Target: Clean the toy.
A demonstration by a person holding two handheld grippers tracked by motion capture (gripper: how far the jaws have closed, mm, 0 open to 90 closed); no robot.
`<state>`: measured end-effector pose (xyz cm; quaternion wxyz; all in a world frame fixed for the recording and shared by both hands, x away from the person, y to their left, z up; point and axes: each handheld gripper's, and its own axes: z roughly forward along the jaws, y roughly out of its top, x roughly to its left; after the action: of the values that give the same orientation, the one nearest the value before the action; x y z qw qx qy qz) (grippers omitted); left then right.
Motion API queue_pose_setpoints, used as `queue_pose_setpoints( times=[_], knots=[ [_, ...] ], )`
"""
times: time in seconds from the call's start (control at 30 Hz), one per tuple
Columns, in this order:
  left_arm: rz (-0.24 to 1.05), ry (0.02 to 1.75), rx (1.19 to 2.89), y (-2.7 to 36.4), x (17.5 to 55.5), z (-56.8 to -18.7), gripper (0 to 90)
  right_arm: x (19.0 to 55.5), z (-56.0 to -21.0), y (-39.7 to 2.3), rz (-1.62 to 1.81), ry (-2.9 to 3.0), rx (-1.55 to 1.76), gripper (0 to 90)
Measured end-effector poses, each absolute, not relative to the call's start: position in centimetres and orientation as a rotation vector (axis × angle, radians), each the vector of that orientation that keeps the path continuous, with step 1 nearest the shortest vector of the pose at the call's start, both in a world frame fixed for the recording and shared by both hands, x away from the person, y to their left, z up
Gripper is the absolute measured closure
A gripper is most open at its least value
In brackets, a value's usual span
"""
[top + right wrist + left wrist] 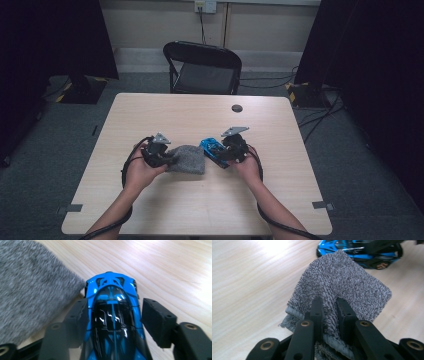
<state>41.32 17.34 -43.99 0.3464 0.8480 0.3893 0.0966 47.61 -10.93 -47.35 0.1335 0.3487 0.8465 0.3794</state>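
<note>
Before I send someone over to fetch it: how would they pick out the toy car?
On the pale wooden table, look between the person's two hands. The toy car sits between the right gripper's jaws, beside a grey cloth. It is glossy blue and black, the only shiny thing there.

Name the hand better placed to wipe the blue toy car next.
Left. The left claw is already clamped on the grey cloth, whose free end lies right beside the blue toy car. The right claw straddles the car, one pad apart from it.
</note>
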Motion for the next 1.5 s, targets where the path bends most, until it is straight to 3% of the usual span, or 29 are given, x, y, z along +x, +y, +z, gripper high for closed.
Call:
queue_pose_setpoints(
  times=[0.6,1.5],
  knots=[
    [0.041,0.760,2.279,10.4,38.6,-45.6,77.2,47.6,-48.0,-10.5,1.063,2.462,0.994,42.6],
    [0.296,0.987,2.286,12.2,44.4,-46.2,77.3,46.9,-48.3,-10.8,1.092,2.424,0.978,42.6]
  ],
)
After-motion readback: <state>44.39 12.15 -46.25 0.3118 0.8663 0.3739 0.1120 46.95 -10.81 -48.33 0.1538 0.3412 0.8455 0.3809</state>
